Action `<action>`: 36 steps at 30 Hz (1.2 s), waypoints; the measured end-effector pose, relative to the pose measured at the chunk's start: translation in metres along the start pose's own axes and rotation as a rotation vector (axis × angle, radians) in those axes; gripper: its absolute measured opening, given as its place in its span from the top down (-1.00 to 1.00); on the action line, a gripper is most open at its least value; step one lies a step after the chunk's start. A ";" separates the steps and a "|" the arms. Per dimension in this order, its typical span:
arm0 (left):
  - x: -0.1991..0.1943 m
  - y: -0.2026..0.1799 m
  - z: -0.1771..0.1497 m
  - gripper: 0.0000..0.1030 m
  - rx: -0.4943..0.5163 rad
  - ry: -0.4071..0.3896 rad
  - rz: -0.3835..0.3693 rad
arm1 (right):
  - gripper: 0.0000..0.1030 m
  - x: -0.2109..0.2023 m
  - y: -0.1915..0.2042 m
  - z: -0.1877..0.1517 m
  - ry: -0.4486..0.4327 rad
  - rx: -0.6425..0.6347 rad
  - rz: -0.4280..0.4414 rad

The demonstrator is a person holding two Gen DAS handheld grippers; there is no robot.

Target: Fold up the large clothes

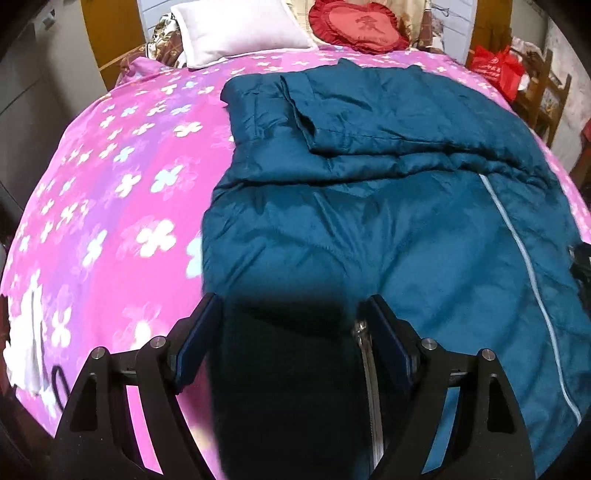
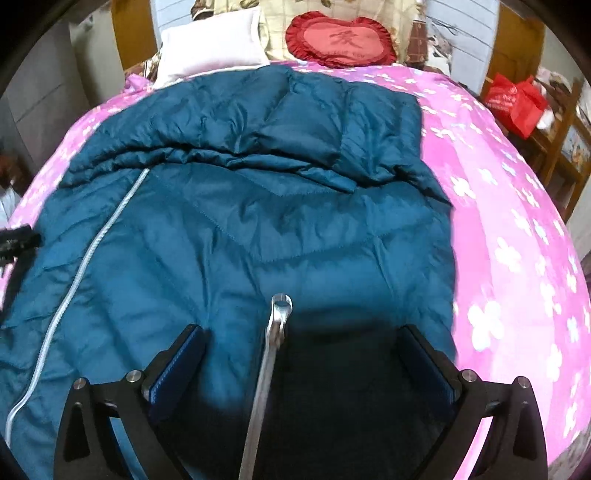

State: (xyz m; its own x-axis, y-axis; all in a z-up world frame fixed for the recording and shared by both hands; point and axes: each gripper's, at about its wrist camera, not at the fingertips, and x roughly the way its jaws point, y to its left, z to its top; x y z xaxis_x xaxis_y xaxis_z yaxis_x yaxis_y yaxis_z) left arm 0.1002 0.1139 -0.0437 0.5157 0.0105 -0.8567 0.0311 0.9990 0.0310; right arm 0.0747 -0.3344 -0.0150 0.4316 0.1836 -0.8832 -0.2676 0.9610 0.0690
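Note:
A large teal padded jacket [image 1: 369, 221] lies spread on the pink flowered bed [image 1: 110, 184], sleeves folded across its upper part. A pale zipper line [image 1: 524, 258] runs down it. My left gripper [image 1: 291, 310] is open over the jacket's near left hem, with dark fabric lying between its fingers. The jacket [image 2: 258, 221] fills the right wrist view, zipper [image 2: 74, 266] at its left. My right gripper [image 2: 303, 336] is open over the near right hem, where a silver zipper strip [image 2: 275, 332] and dark fabric lie between its fingers.
A white pillow [image 1: 236, 29] and a red heart cushion [image 1: 358, 26] lie at the head of the bed. A red bag [image 2: 517, 103] sits on a wooden chair at the right. White cloth [image 1: 26, 343] lies on the bed's left edge.

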 end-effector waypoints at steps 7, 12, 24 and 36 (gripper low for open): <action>-0.034 0.018 -0.048 -0.57 0.036 -0.002 0.023 | -1.00 -0.052 -0.018 -0.054 -0.056 0.043 0.093; -0.052 0.055 -0.089 -0.57 -0.034 -0.002 0.018 | -1.00 -0.077 -0.055 -0.097 -0.113 0.109 0.006; -0.061 0.077 -0.143 -0.57 -0.187 0.018 0.000 | -0.91 -0.082 -0.077 -0.180 -0.103 0.340 0.110; -0.081 0.094 -0.167 -0.57 -0.360 -0.014 -0.096 | -0.79 -0.063 -0.055 -0.193 -0.150 0.445 0.404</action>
State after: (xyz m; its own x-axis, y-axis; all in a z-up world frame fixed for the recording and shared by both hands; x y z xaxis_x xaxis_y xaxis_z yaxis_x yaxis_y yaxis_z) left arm -0.0816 0.2137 -0.0569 0.5365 -0.0818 -0.8399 -0.2220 0.9466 -0.2340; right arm -0.1038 -0.4384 -0.0525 0.4959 0.5471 -0.6744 -0.0641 0.7976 0.5998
